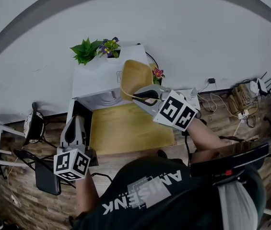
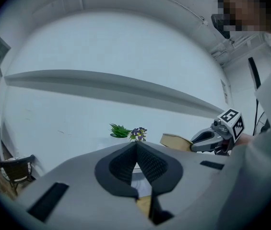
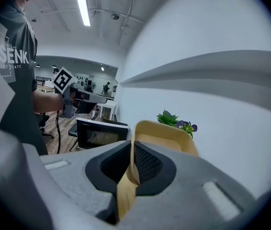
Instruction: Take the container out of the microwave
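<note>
**Head view.** A white box microwave (image 1: 101, 73) is set against the pale wall (image 1: 197, 32). Its cavity is open and its dark door (image 1: 81, 111) is swung out to the left. A bare yellow-tan tabletop (image 1: 125, 128) is left free in front of it. The shallow tan rounded-rectangular container (image 1: 135, 75) is found outside the cavity, raised over the microwave's right front corner and tilted onto its edge. It is clamped by its near rim in the right gripper (image 1: 136, 97), and the right forearm (image 1: 207, 135) is stretched forward. The left gripper (image 1: 76, 120) is held clear at the tabletop's left edge, just beside the door, and nothing is touched by it.

**Left gripper view.** The jaws are pressed together with nothing between them. The gripper is pointed level at the wall. The container and the right gripper are seen apart at the right.

**Right gripper view.** The pads are closed narrowly on the container's thin wall, and the gripper is tipped slightly downward. The container is surrounded by open air. A green leafy plant (image 3: 166, 118) and purple flowers (image 3: 185, 125) are seen beyond its far rim.
</note>
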Motion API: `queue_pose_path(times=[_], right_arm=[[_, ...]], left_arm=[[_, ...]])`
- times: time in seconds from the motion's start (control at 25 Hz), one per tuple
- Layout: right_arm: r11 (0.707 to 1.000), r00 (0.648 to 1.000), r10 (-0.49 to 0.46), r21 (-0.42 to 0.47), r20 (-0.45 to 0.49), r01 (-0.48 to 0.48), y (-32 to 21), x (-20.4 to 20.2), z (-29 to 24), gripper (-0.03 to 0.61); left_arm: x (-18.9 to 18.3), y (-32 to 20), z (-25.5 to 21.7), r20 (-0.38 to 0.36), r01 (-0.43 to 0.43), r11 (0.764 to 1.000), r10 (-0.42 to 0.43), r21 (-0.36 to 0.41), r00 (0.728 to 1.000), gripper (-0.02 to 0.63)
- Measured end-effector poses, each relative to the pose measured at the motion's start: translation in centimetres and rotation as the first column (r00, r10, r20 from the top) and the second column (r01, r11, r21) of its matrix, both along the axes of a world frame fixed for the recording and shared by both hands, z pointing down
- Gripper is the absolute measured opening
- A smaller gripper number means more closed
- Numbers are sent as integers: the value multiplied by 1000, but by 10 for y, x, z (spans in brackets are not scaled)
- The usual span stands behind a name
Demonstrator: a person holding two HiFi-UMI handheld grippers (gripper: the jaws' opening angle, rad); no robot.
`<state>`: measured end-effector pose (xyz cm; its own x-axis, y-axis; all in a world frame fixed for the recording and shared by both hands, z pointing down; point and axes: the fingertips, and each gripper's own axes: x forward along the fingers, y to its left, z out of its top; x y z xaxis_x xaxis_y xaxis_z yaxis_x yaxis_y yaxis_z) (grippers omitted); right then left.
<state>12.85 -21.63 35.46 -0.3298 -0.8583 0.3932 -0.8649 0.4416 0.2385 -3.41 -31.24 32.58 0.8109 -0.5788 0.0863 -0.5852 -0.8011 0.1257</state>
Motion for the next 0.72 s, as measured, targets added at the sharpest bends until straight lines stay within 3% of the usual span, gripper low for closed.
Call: queue_pose_path(times=[0.72], right_arm=[[1000, 1000, -12, 10, -20, 12, 0, -5, 0, 25]], left_arm=[[-14, 13, 11, 7, 41, 999, -41, -29, 999, 2]])
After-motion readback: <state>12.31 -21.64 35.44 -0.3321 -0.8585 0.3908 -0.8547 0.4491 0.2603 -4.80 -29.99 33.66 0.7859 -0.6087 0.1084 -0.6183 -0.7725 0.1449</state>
